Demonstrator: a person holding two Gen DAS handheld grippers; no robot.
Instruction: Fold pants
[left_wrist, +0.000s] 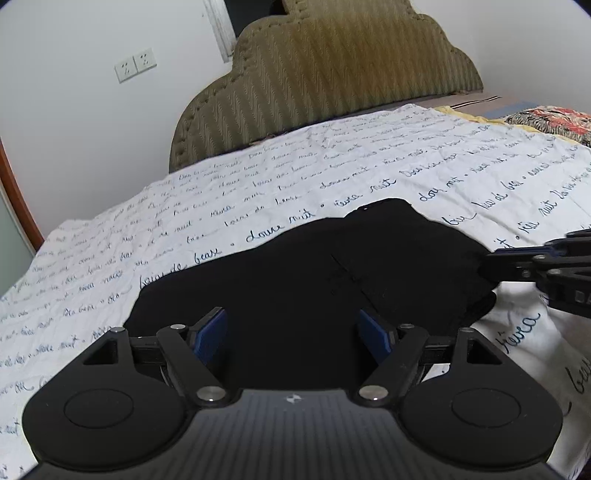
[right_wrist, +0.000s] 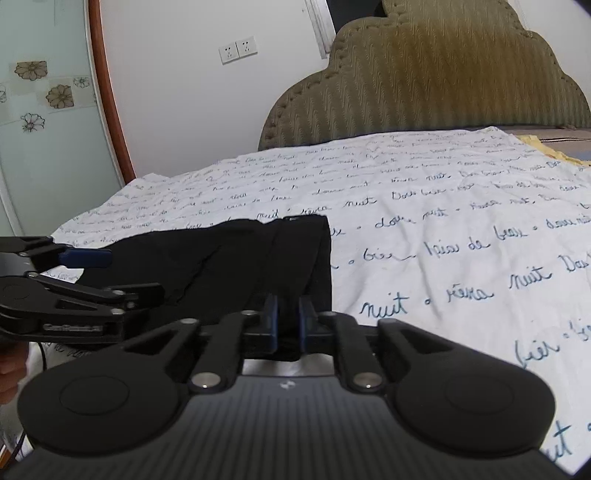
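Note:
The black pants (left_wrist: 332, 266) lie on a white bedsheet with blue handwriting print (left_wrist: 258, 177). My left gripper (left_wrist: 291, 332) is open, its blue pads wide apart over the near edge of the pants. In the right wrist view the pants (right_wrist: 236, 258) stretch from the left to the middle. My right gripper (right_wrist: 288, 317) is shut on the near edge of the pants, the cloth pinched between the blue pads. The right gripper shows at the right edge of the left wrist view (left_wrist: 491, 264). The left gripper shows at the left of the right wrist view (right_wrist: 122, 277).
An olive padded headboard (left_wrist: 332, 81) stands behind the bed against a white wall with two sockets (left_wrist: 135, 64). A patterned cushion (left_wrist: 546, 120) lies at the far right. A glass door with a wooden frame (right_wrist: 55, 110) is on the left.

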